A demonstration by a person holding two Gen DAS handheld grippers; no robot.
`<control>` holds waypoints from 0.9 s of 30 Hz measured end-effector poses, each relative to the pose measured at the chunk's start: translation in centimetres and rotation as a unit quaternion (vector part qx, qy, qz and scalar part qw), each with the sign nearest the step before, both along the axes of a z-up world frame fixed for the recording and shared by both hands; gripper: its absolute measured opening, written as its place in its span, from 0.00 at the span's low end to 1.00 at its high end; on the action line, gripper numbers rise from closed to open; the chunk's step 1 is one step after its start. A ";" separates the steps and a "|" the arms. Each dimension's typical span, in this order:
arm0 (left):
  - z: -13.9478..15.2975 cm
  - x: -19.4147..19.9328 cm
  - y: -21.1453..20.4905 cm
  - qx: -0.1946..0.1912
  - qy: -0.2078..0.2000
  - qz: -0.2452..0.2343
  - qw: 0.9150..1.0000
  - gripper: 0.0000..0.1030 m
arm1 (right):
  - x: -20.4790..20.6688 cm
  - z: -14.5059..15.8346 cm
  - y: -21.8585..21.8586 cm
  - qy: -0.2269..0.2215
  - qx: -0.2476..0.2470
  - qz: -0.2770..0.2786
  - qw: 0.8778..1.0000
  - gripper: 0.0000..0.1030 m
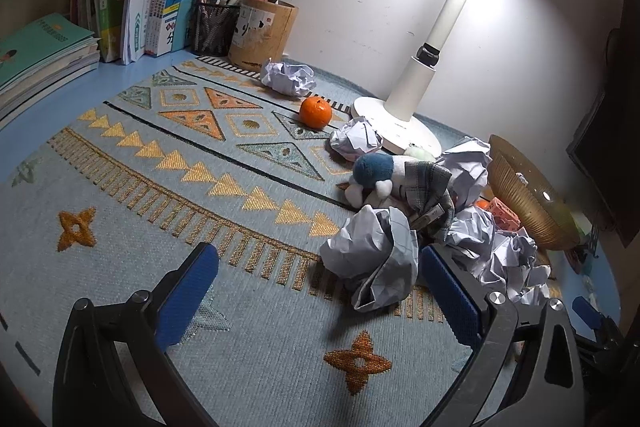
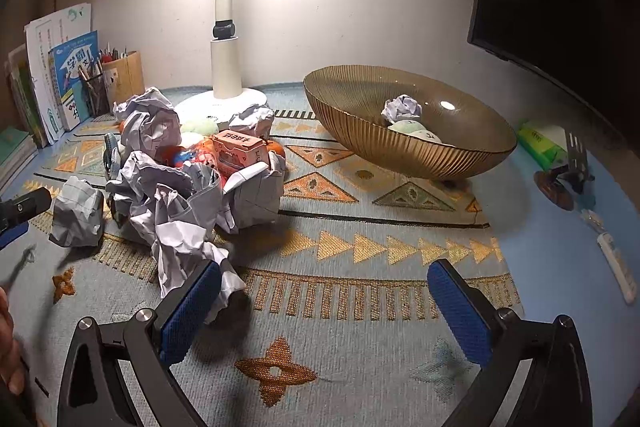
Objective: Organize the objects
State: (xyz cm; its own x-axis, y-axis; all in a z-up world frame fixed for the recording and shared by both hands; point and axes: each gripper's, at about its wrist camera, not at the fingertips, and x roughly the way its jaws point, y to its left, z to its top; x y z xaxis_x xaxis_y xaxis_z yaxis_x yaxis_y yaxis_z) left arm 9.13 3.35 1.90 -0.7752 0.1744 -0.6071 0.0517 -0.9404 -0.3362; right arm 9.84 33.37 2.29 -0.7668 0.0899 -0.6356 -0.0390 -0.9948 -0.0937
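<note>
Spread right gripper [image 2: 324, 303], paper ball [image 2: 401, 108] in bowl [image 2: 360, 131]

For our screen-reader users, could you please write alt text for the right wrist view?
An open hand-held gripper hovers over a patterned mat, beside a heap of crumpled paper. Behind it, a ribbed amber bowl holds one paper ball.
</note>
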 end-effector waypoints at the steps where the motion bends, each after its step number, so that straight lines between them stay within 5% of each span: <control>1: 0.0 0.0 0.0 0.001 -0.002 0.001 1.000 0.98 | 0.0 0.0 0.0 0.000 0.001 0.000 1.000 1.00; 27: -0.3 -0.5 -0.8 0.021 -0.016 0.001 1.000 0.98 | 0.0 0.0 -0.1 0.002 0.007 0.007 1.000 1.00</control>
